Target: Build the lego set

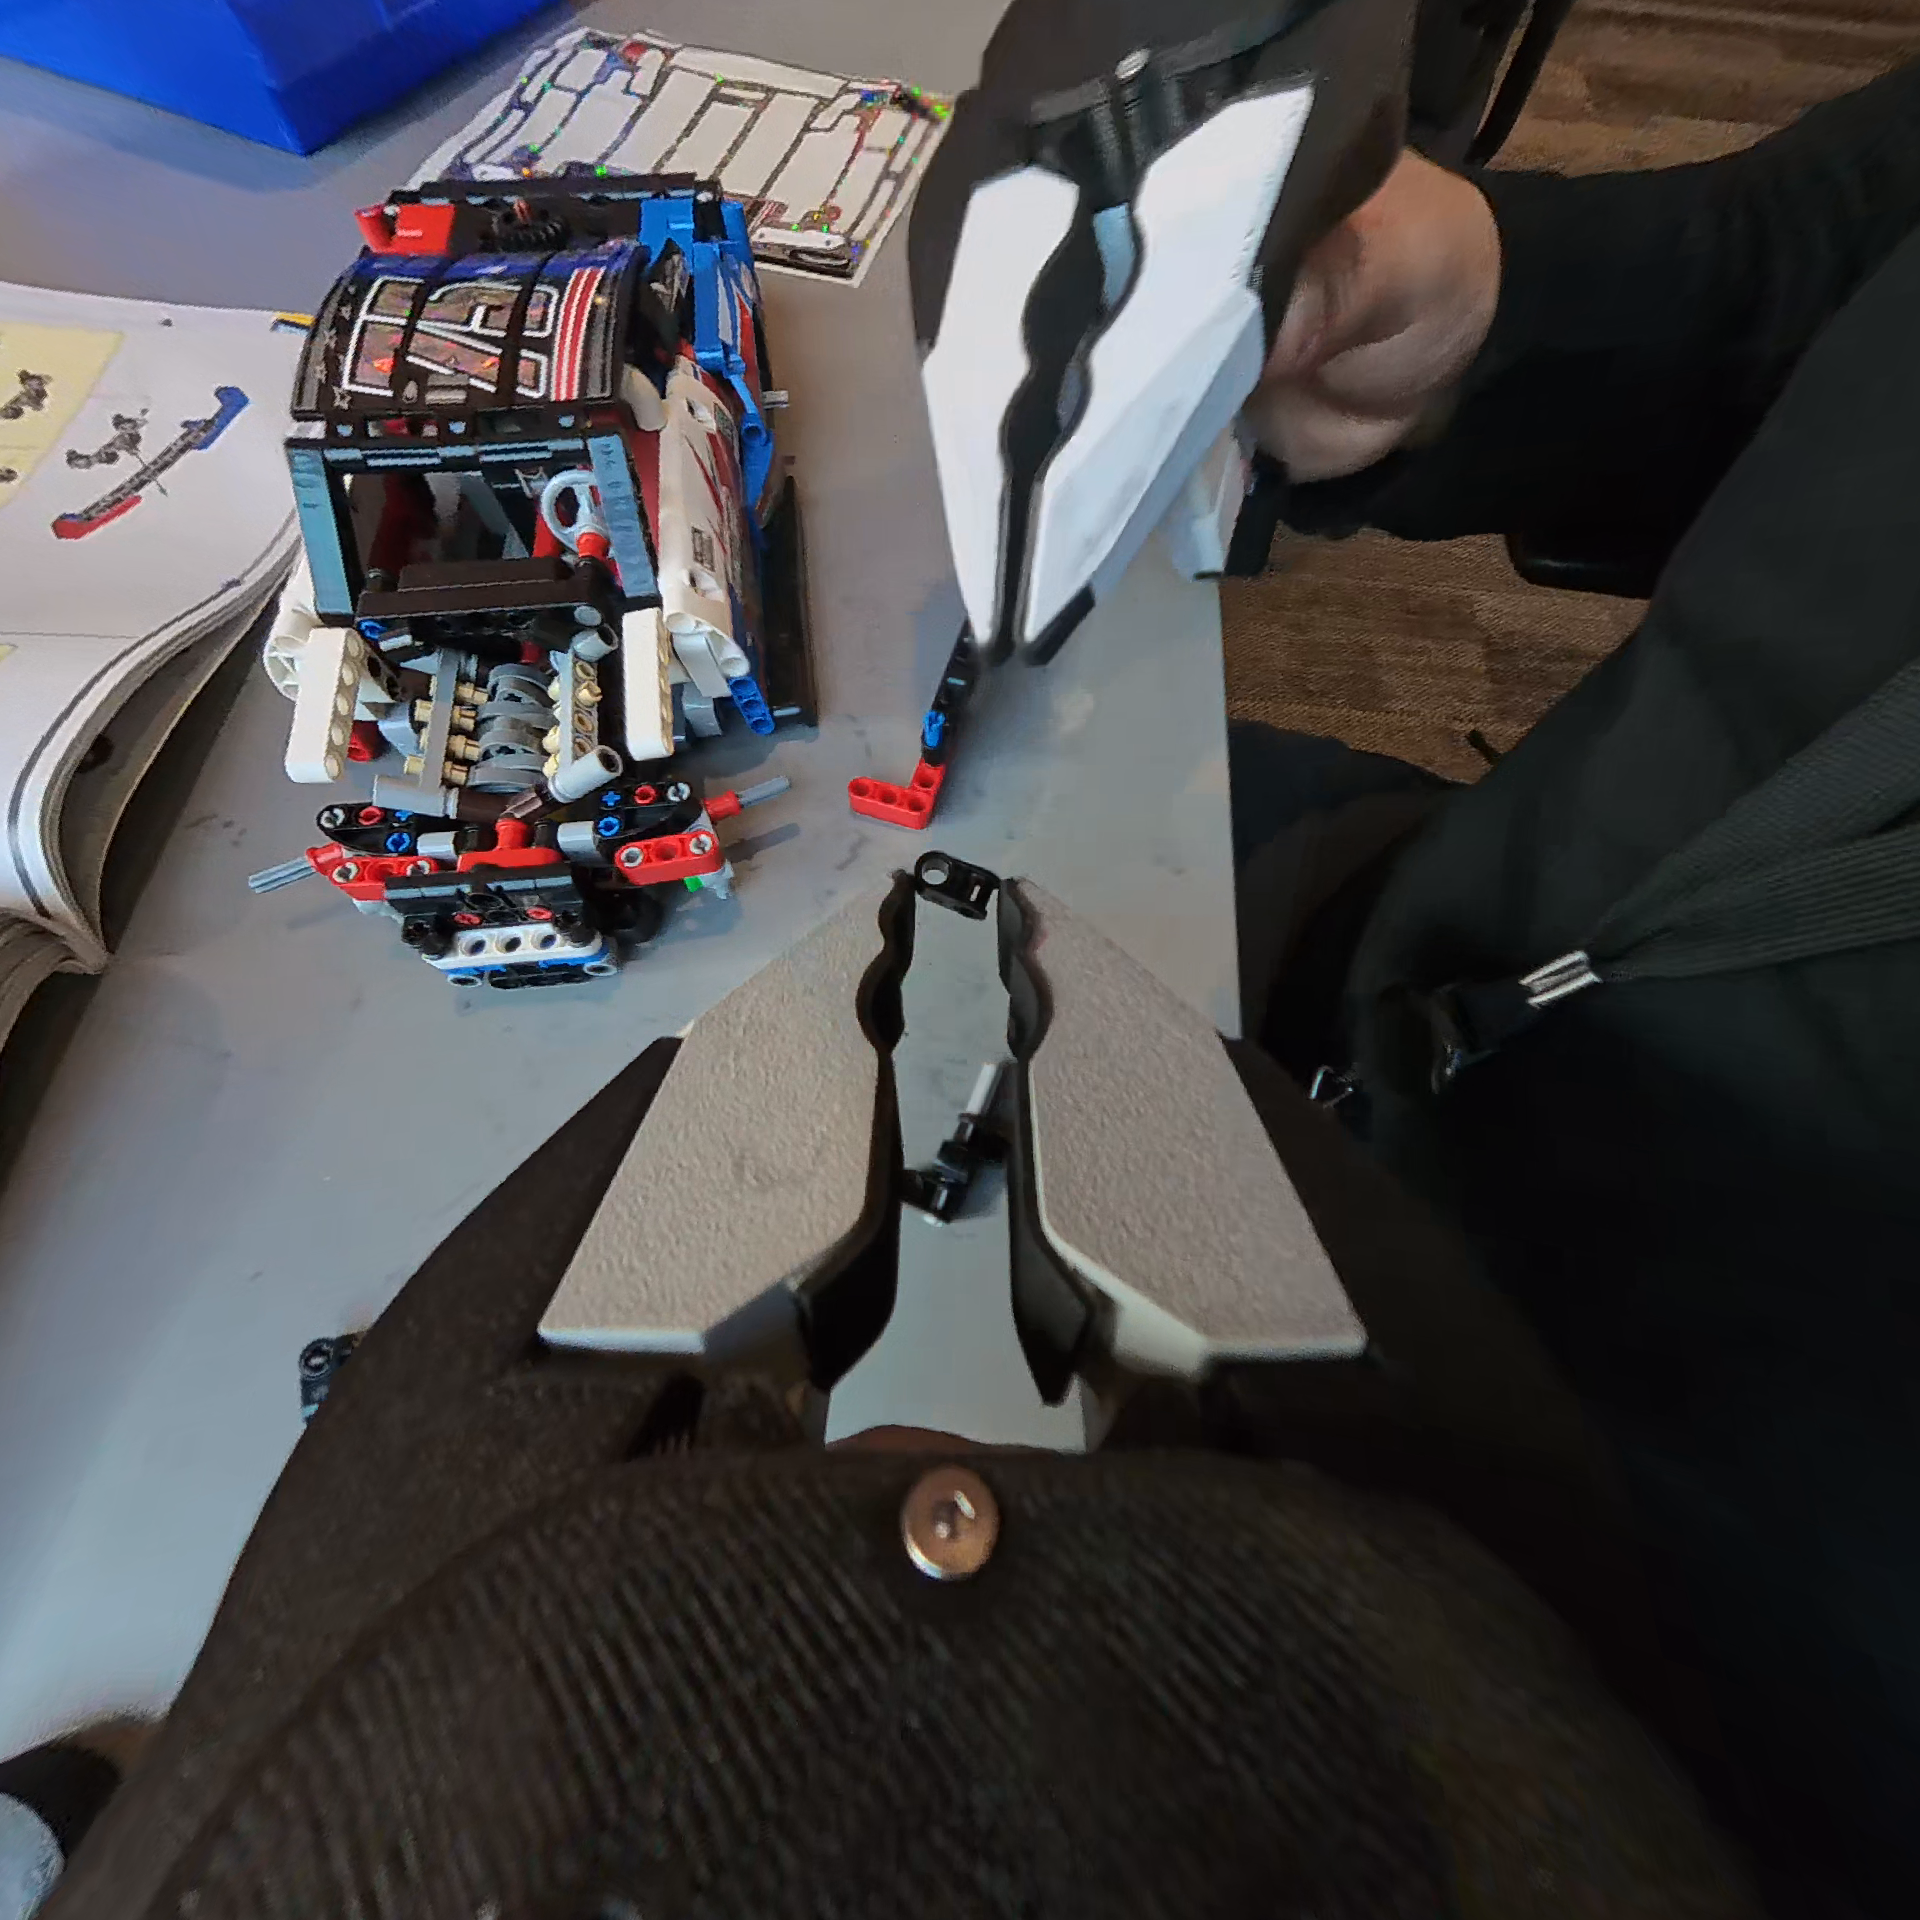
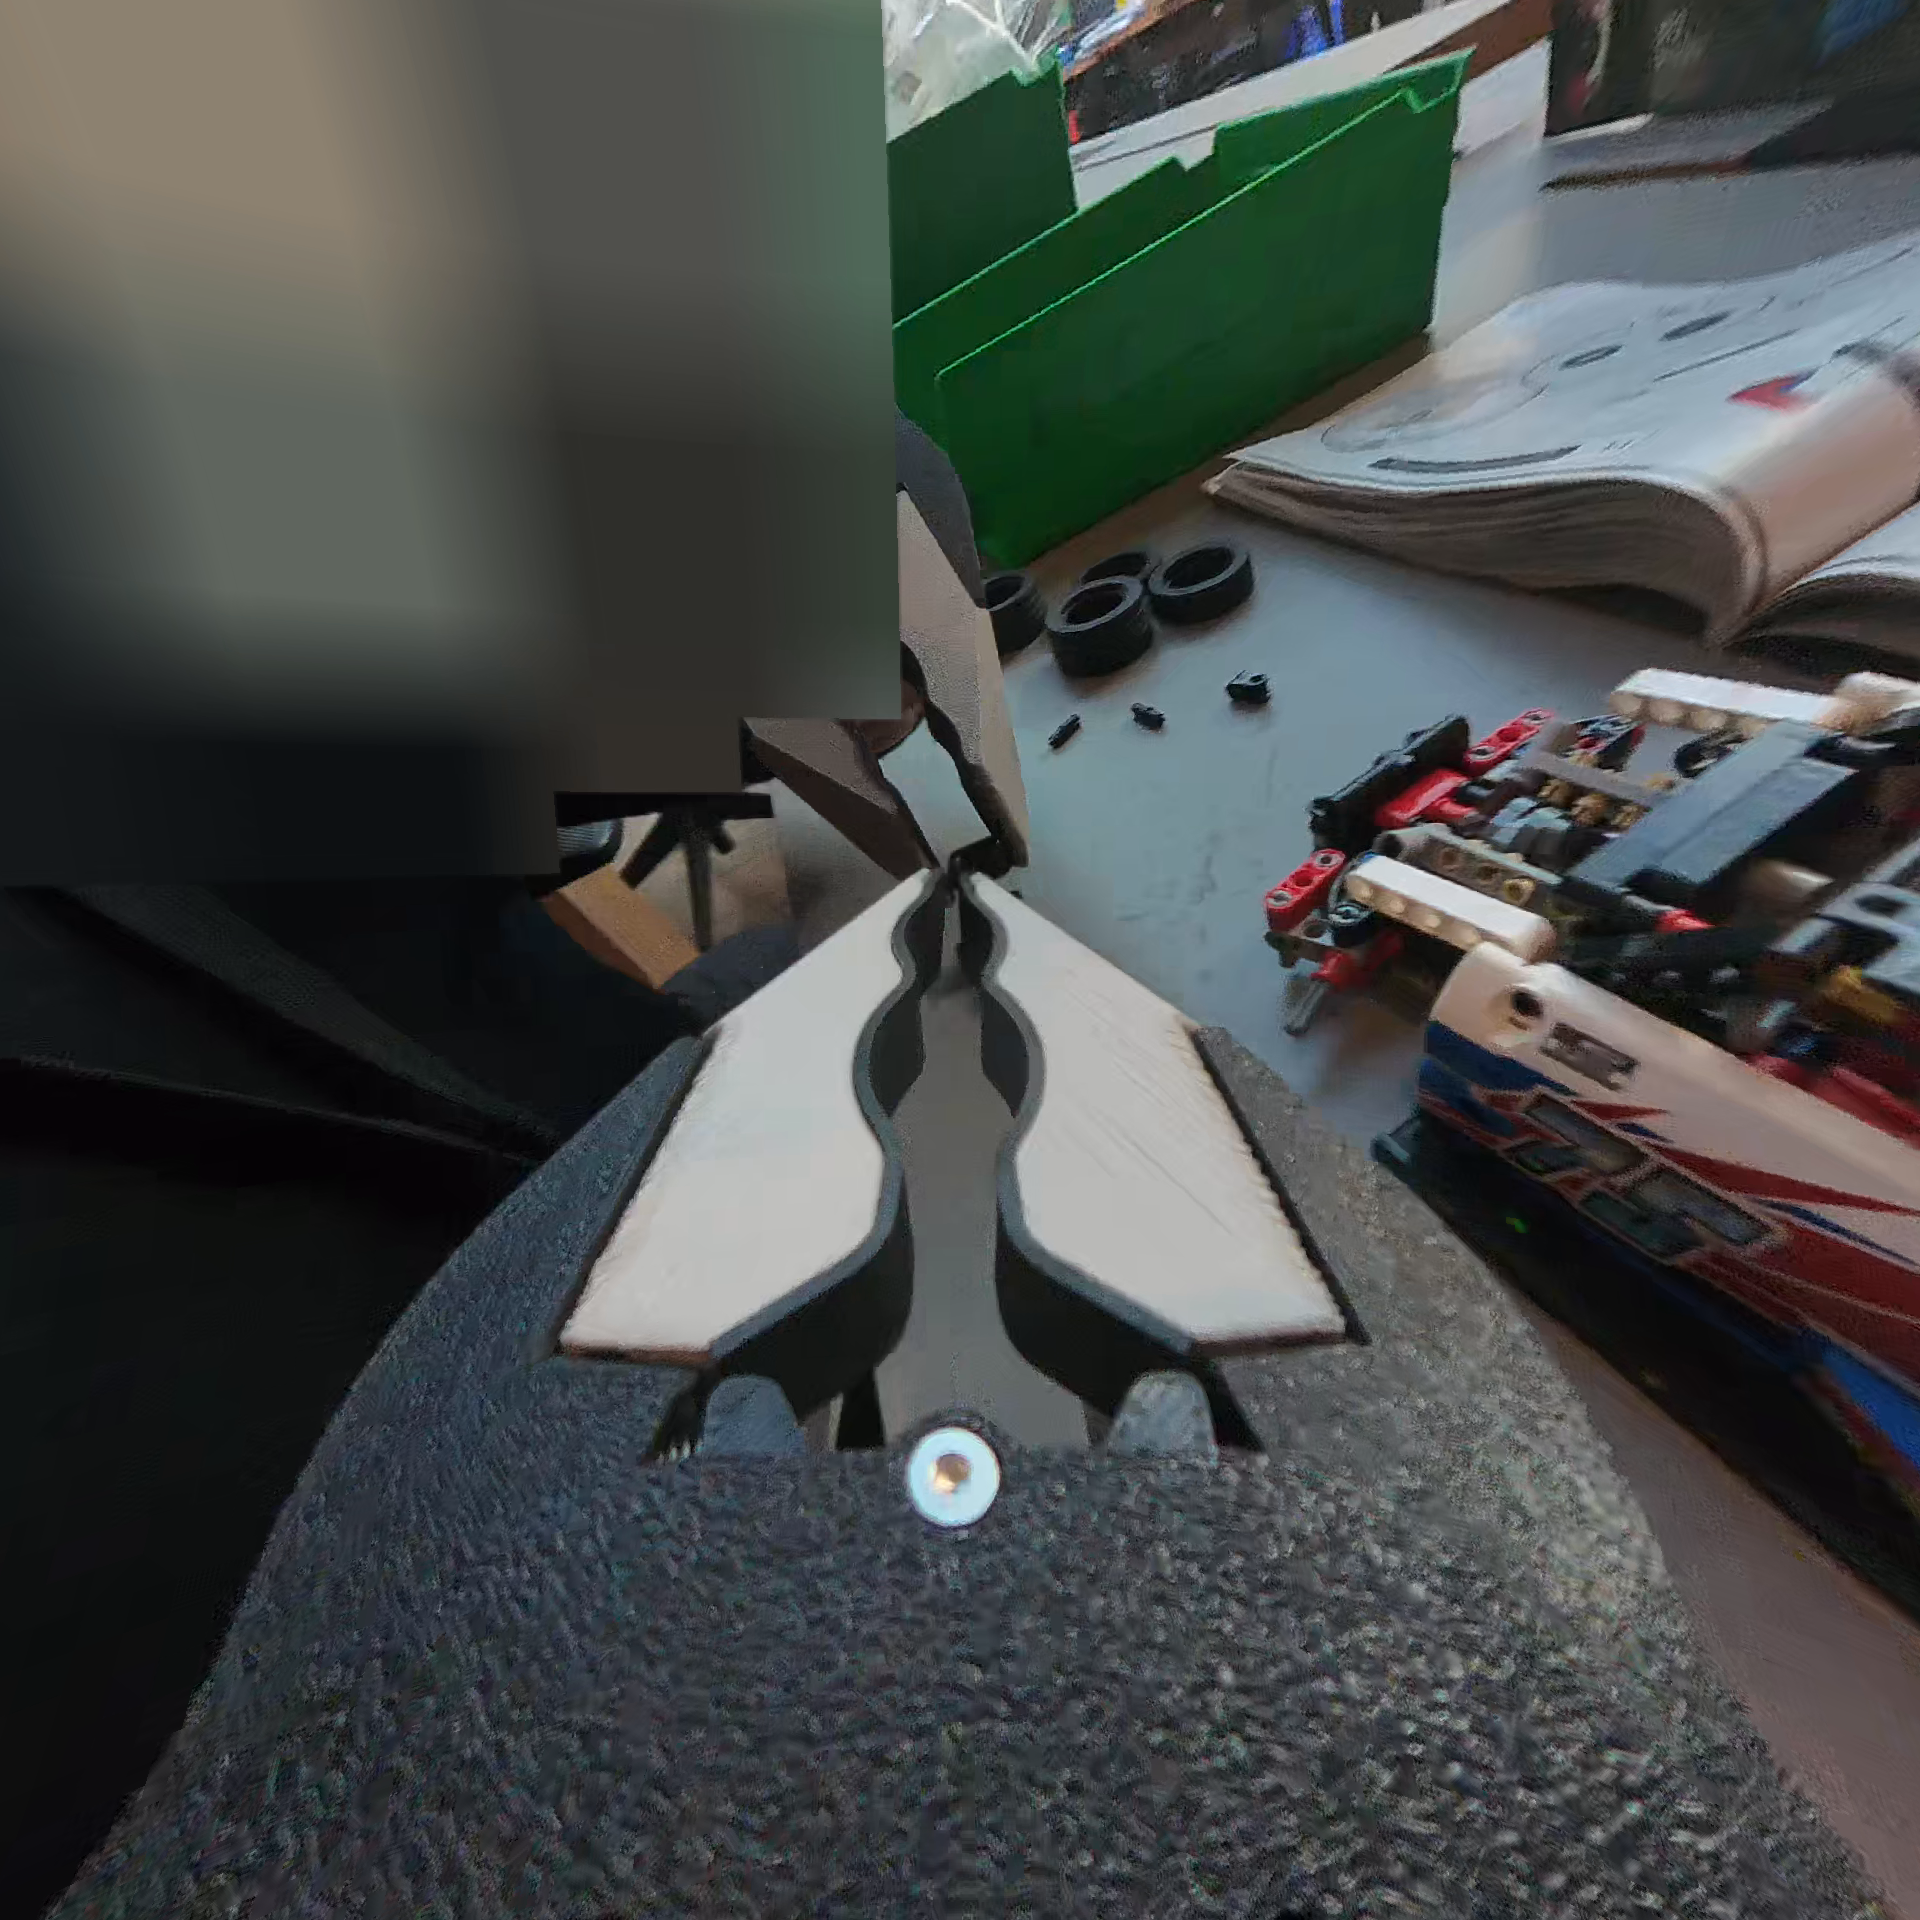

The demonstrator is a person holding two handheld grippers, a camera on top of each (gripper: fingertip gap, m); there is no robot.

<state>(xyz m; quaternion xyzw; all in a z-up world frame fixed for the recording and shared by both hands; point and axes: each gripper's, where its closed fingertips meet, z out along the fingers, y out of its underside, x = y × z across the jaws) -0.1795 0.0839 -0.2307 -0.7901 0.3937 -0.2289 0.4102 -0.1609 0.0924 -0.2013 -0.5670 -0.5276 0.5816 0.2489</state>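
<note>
The partly built lego car, black, white, red and blue, stands on the grey table; it also shows in the right wrist view. My left gripper is shut on a small black connector at its tips, just above the table near the car's front. My right gripper is shut on a thin black beam with a blue pin and a red L-shaped piece at its lower end. In the right wrist view my right gripper almost meets the left gripper tip to tip.
An open instruction book lies left of the car, with a sticker sheet and a blue bin behind. A green bin, several black tyres and loose black pins lie farther off. A small black-and-white part lies under my left fingers. The table edge is close. The grippers' ends are close to 4 cm from one another.
</note>
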